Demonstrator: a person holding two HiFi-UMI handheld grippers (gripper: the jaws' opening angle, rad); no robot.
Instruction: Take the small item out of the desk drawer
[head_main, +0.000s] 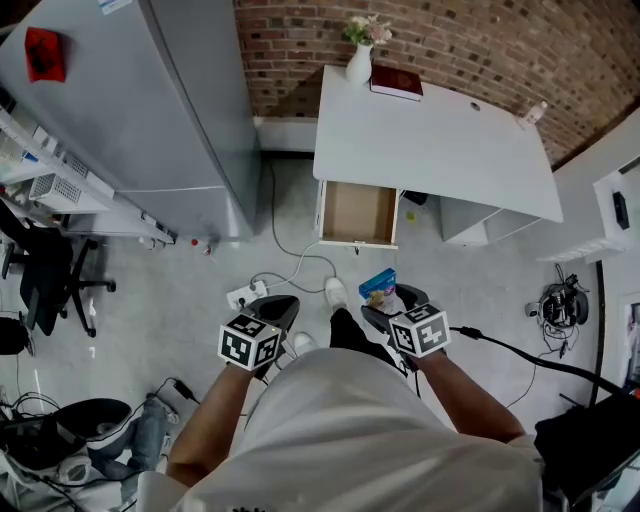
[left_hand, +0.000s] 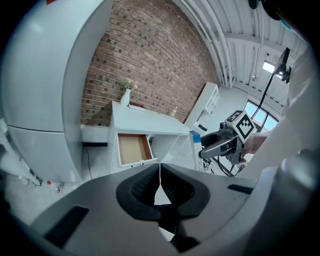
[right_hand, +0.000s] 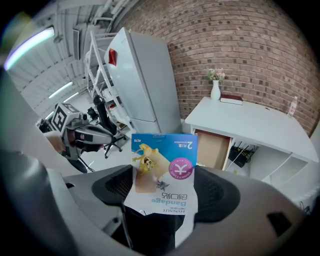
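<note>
So, scene first. A big grey metal cabinet (head_main: 150, 110), smooth with rounded edges, stands far left. The white desk (head_main: 440, 140) sits far right against a rough brick wall, with a flat matte top.

The desk drawer (head_main: 358, 213) is pulled fully open toward the near side. It has a white front and a plain brown rectangular base, and looks empty from the head view.

Both grippers are held near the body, well apart from the desk. The left gripper (left_hand: 160, 175) has its dark ribbed pads pressed together with nothing between them. The right gripper (right_hand: 165, 192) is clamped on the bandage box (right_hand: 165, 167), which stands upright between the pads, gripped by its lower end, print inverted.

Step, as I read it: extraction is done. The small item is out of the drawer and in the right gripper, so this is the carry/finish phase.

Next move probably calls for:
- a steady clamp, since the box is a thin glossy blue-and-white card carton that looks light and crushable and could slip on its slick faces
- somewhere to set it down; the desk top is the obvious flat surface

Smallest bits, on the desk's far edge: a white vase (head_main: 360, 62) with flowers and a dark red book (head_main: 396, 82).
</note>
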